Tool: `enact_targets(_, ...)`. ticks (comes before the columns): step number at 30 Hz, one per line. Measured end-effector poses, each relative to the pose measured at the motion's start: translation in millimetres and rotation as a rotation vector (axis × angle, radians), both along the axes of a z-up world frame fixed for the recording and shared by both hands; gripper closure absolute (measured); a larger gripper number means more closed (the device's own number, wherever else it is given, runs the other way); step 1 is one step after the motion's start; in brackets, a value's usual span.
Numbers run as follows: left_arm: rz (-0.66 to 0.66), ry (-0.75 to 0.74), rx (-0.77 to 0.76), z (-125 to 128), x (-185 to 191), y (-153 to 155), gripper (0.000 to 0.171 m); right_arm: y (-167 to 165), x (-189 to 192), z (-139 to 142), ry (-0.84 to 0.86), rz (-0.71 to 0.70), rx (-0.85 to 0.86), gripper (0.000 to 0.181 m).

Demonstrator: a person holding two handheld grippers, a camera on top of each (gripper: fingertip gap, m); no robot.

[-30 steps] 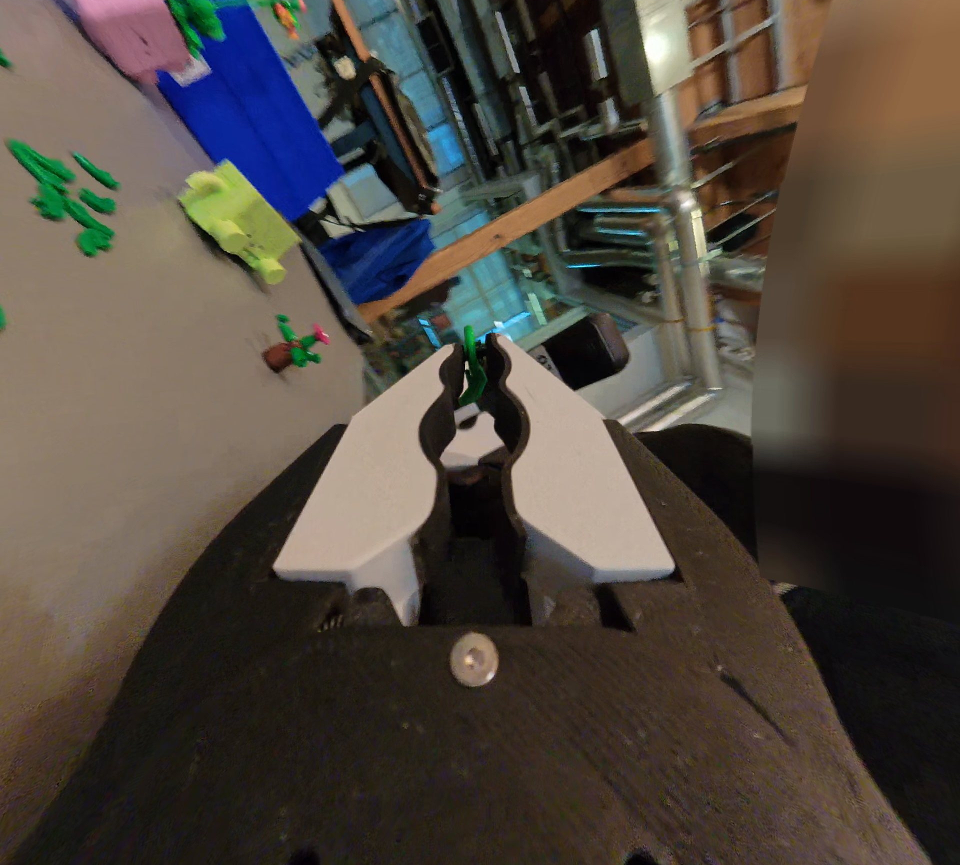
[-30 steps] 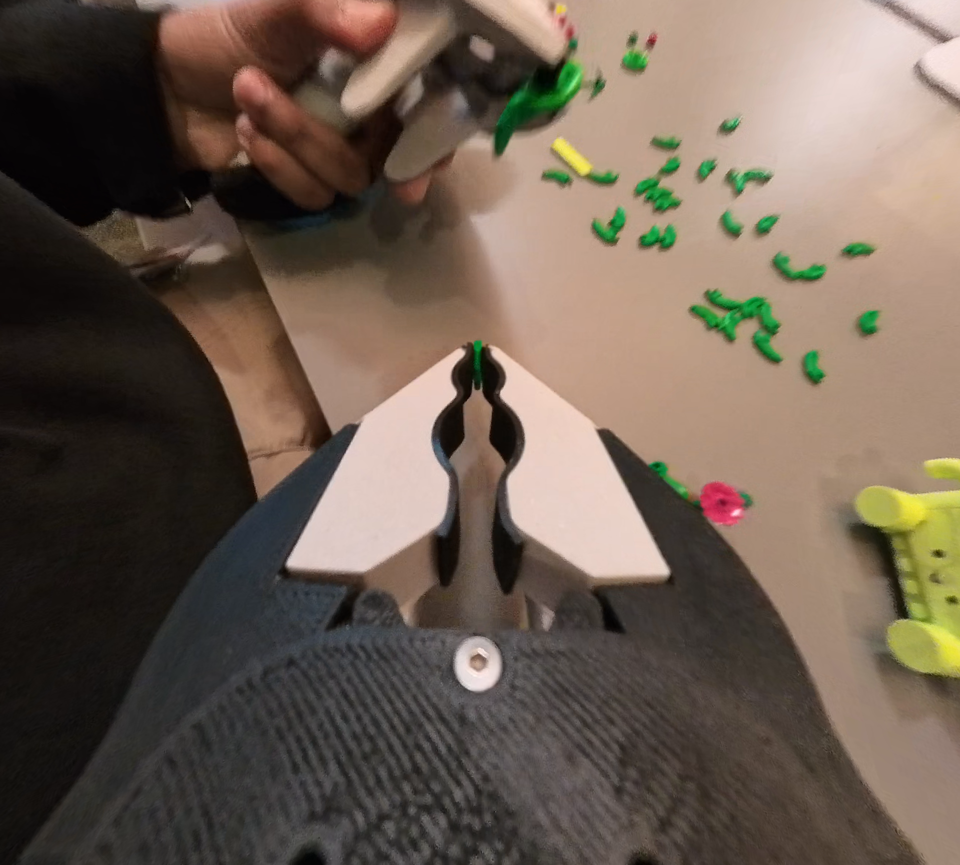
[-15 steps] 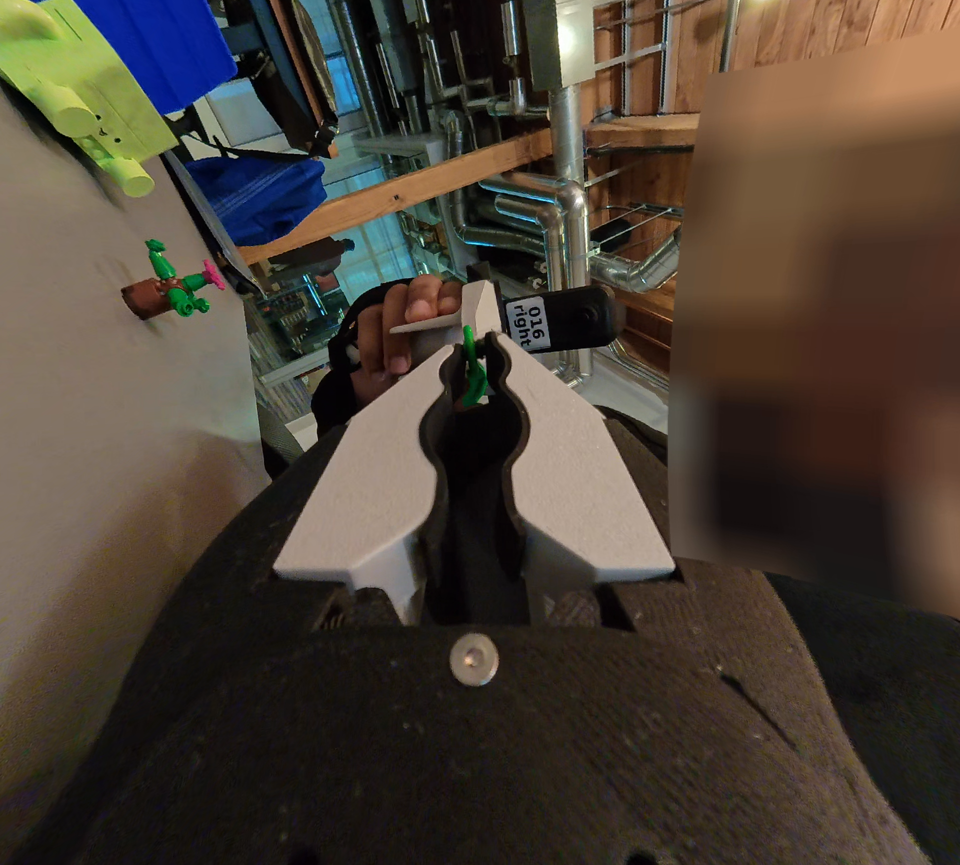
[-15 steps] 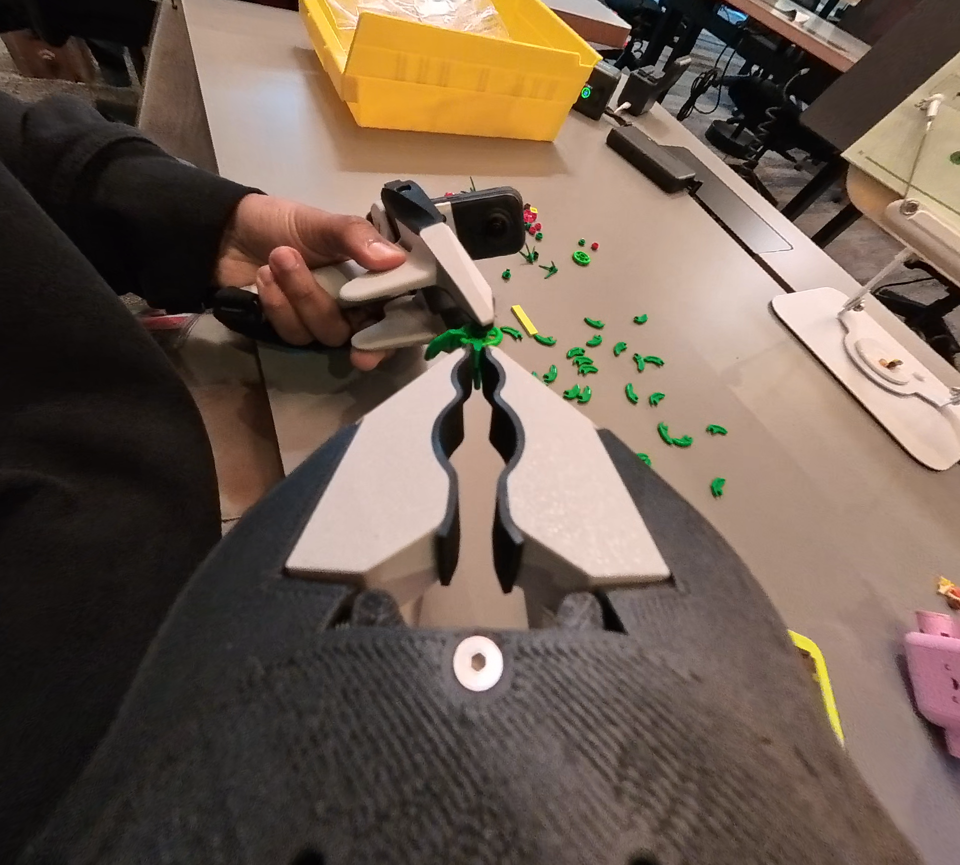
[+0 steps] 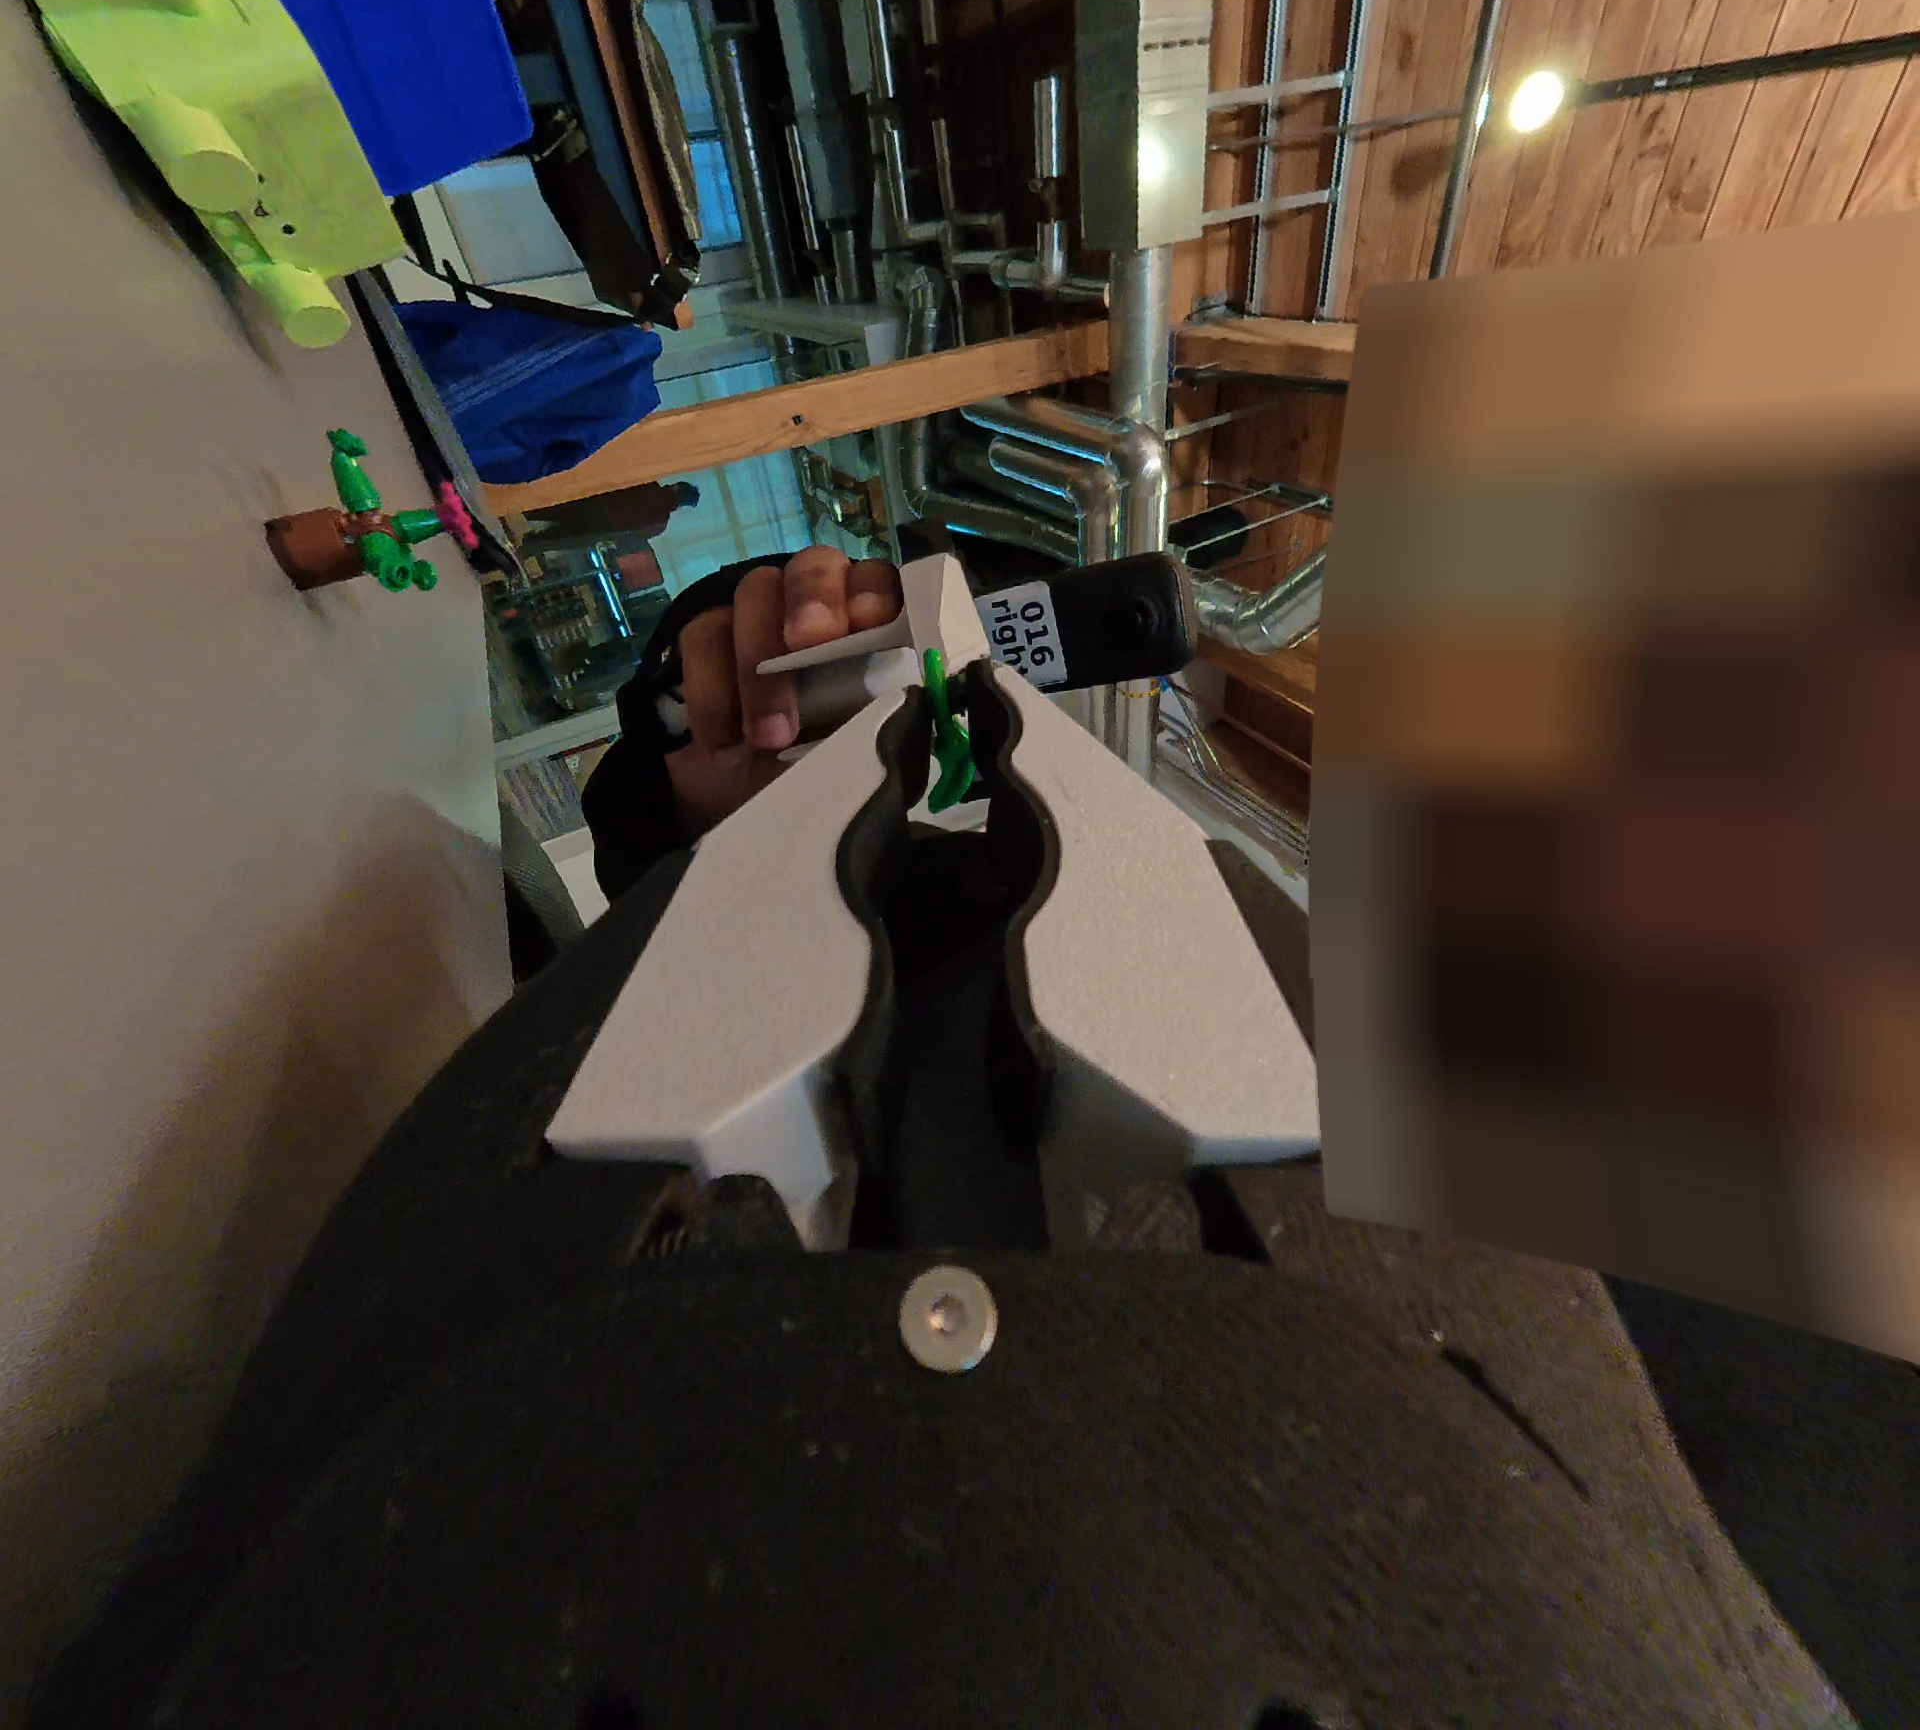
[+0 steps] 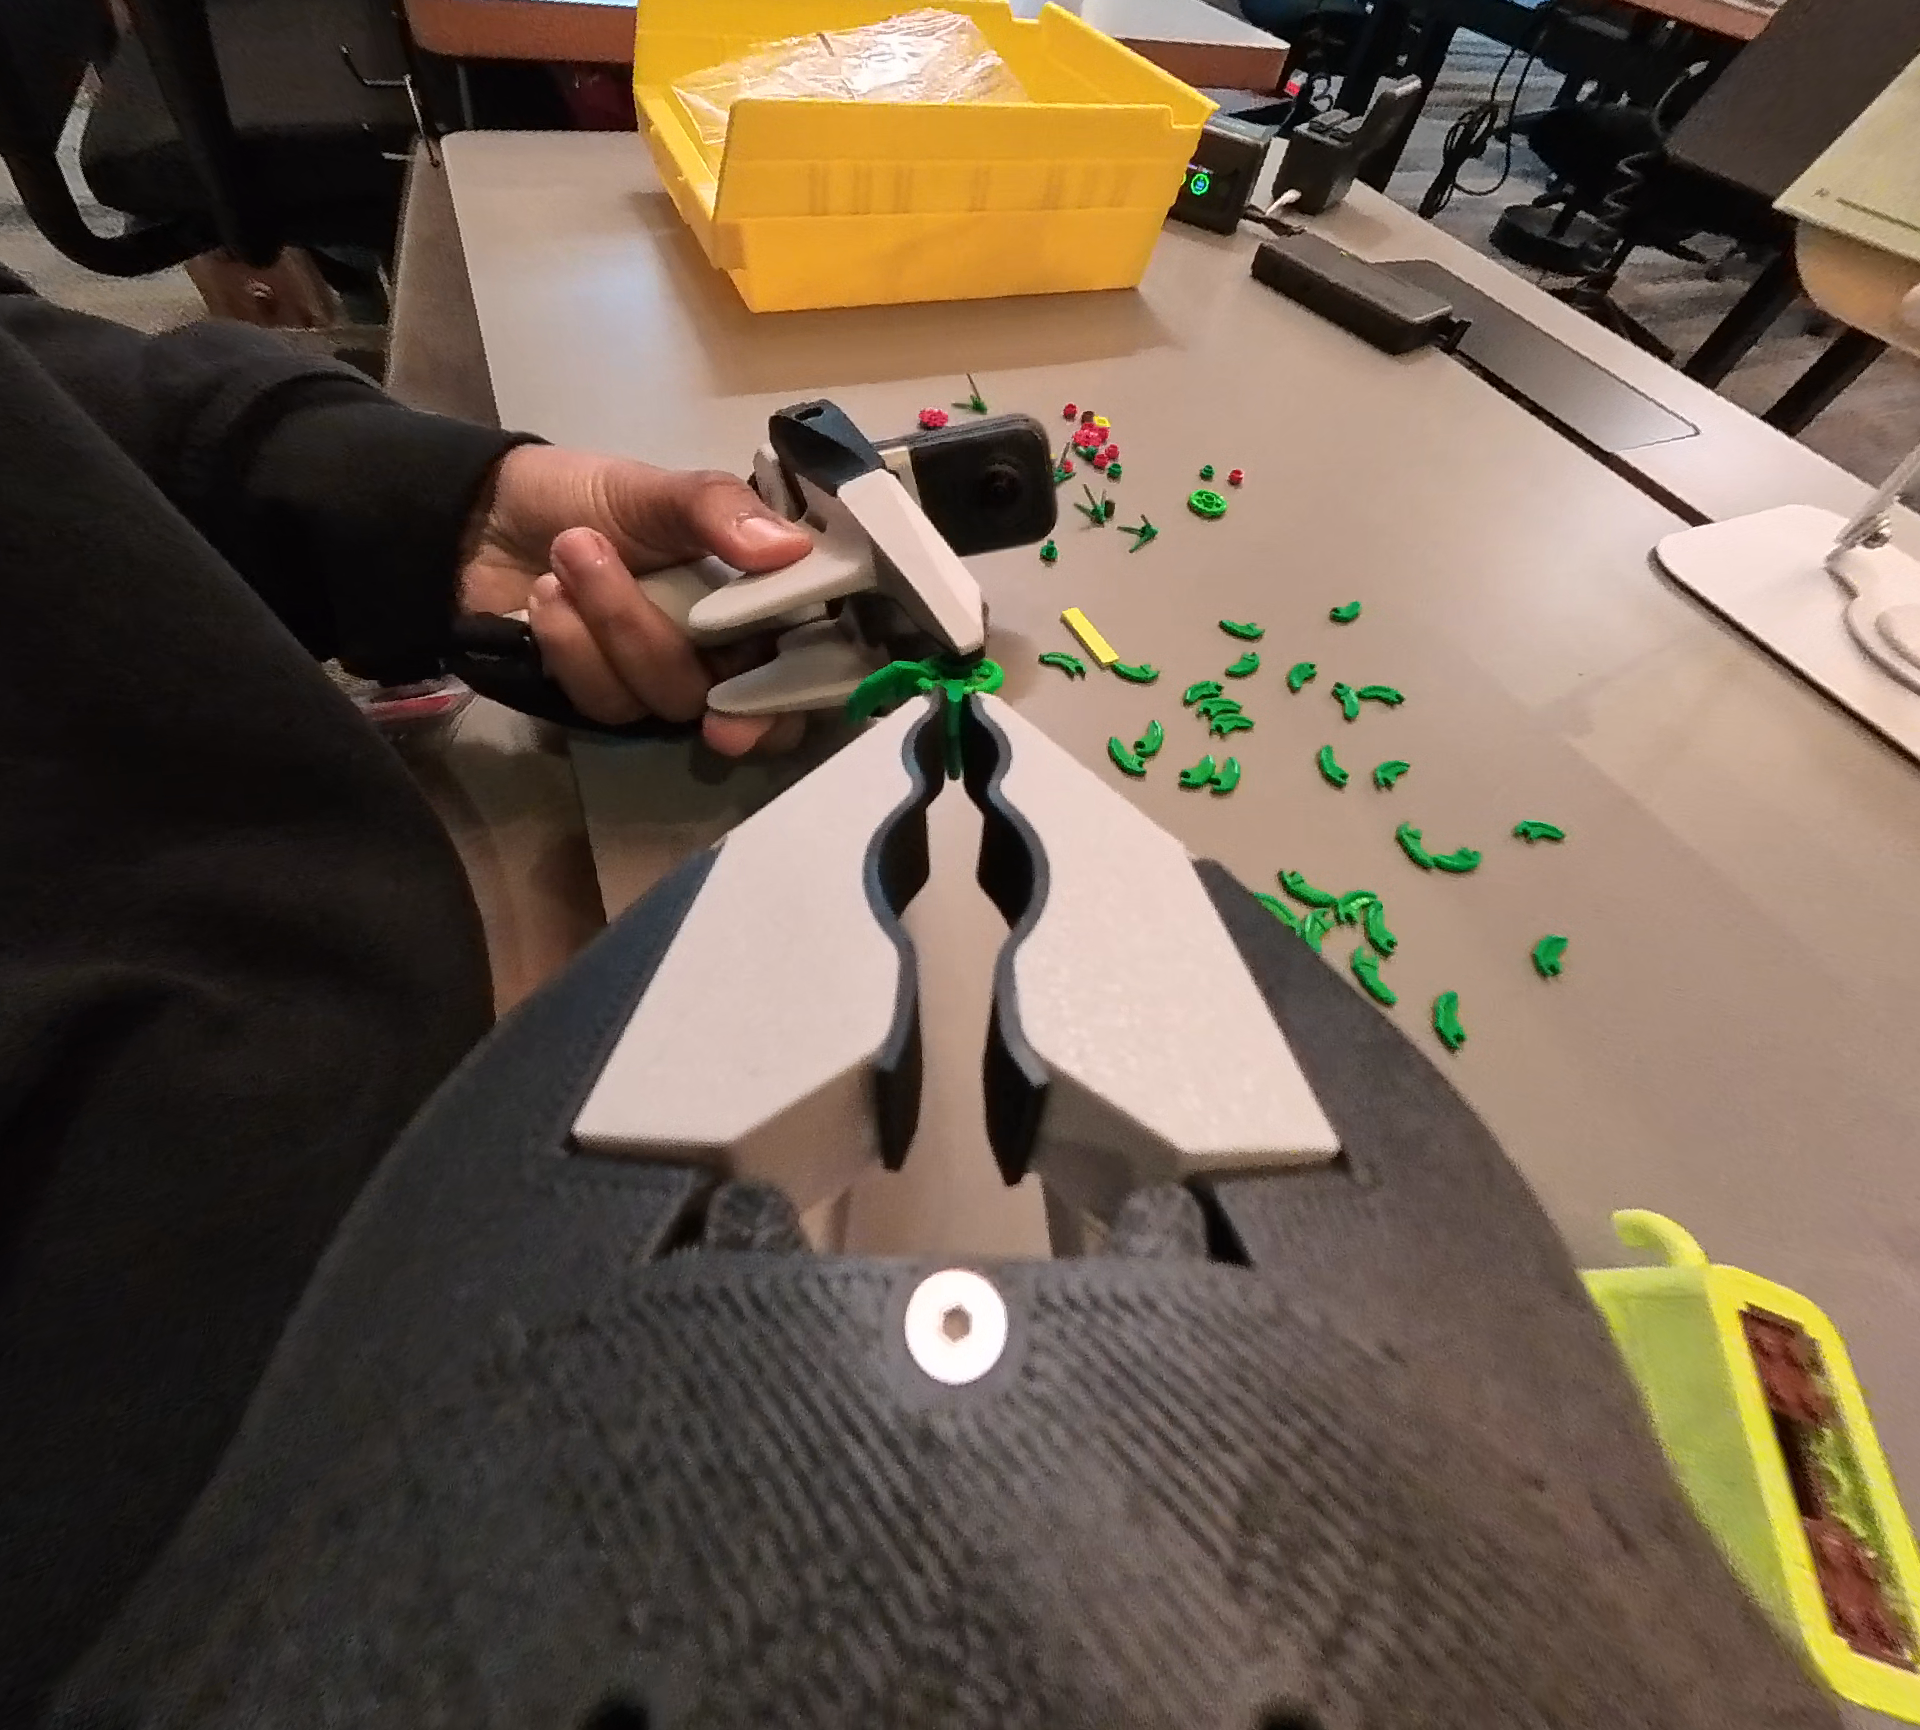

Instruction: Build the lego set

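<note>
Lego stem (image 6: 952, 730), thin and green, sits pinched in the right tongs (image 6: 952, 714), long axis in line with the fingers, its tip aimed forward and up. Landmark for all places: the yellow bin (image 6: 914, 226) at the far side of the desk (image 6: 1558, 641).

Left of the bin and nearer the camera: left tongs (image 6: 940, 657), held in a hand (image 6: 623, 579), closed on a green leaf whorl (image 6: 914, 678). The whorl lies flat, at right angles to the stem, touching or just short of the stem tip; cannot tell which. In the left wrist view the left tongs (image 5: 951, 693) grip the green part (image 5: 948, 735), the right tool just beyond.

Below the bin, toward the camera: both tong tips meet above the desk edge.

Right of that meeting point, in front of the bin: loose green curved leaves (image 6: 1351, 849) scattered on the desk; red flower bits (image 6: 1091, 439) closer to the bin.

Judgement: next move is pushing the stem along its own axis into the whorl's centre; both tools equally near.
</note>
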State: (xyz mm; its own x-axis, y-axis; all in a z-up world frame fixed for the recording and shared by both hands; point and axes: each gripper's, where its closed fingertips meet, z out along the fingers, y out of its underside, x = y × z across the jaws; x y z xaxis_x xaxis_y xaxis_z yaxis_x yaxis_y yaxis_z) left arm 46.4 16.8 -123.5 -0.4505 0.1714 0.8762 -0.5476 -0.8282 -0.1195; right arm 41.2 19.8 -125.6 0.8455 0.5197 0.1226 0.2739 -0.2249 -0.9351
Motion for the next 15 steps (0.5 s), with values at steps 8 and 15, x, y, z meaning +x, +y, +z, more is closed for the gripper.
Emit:
enact_targets(8, 0.014, 0.025, -0.022, -2.6, 1.6, 0.8, 0.163, 1.6, 1.9, -3.0, 0.086, -0.010, -0.038, 0.181)
enact_targets(15, 0.023, 0.036, -0.018, -4.4, 1.9, 0.8, 0.162, 2.6, 2.3, -4.4, 0.122, 0.012, -0.104, 0.181)
